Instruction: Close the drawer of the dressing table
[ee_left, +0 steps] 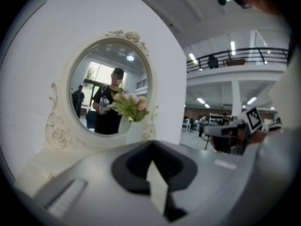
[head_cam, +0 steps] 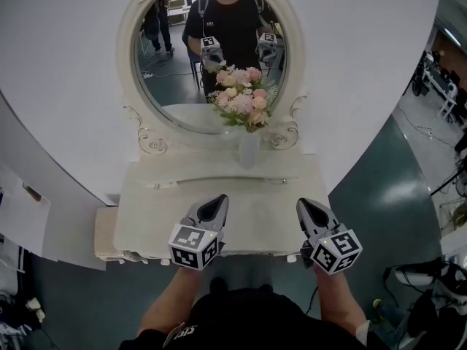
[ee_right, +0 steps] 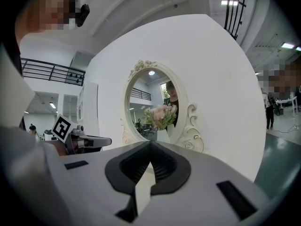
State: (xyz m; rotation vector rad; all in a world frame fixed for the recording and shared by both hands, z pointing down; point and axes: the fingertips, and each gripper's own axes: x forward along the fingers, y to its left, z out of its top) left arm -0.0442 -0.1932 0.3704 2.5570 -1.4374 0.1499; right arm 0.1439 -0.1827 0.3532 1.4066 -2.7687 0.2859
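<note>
At the front edge of the white dressing table (head_cam: 157, 221), both grippers were held side by side and well apart, tips pointing toward the mirror.

1. Left gripper (head_cam: 217, 199): jaws were brought together to a point, with nothing between them. Its marker cube (head_cam: 195, 246) sat at the rear, above the table's carved front edge.
2. Right gripper (head_cam: 304, 203): jaws were fully closed and empty. Its marker cube (head_cam: 336, 251) overhung the front right corner of the table.
3. Neither gripper tip was seen touching any part of the table.

Drawer (head_cam: 219, 181): a long, narrow front with two small knobs ran across the table beneath the mirror base, beyond both gripper tips and apart from them. It appeared level with the surrounding unit; the head view did not settle whether it was pushed fully home.

Behind the drawer front stood the oval mirror (head_cam: 171, 86) in an ornate white frame. A pale vase (head_cam: 249, 150) stood upright at the mirror's foot, holding pink and cream flowers (head_cam: 241, 99). The glass reflected the person in a dark top with both grippers raised. A large round white panel (head_cam: 73, 86) backed the table, and the floor (head_cam: 379, 195) on either side was dark green.
</note>
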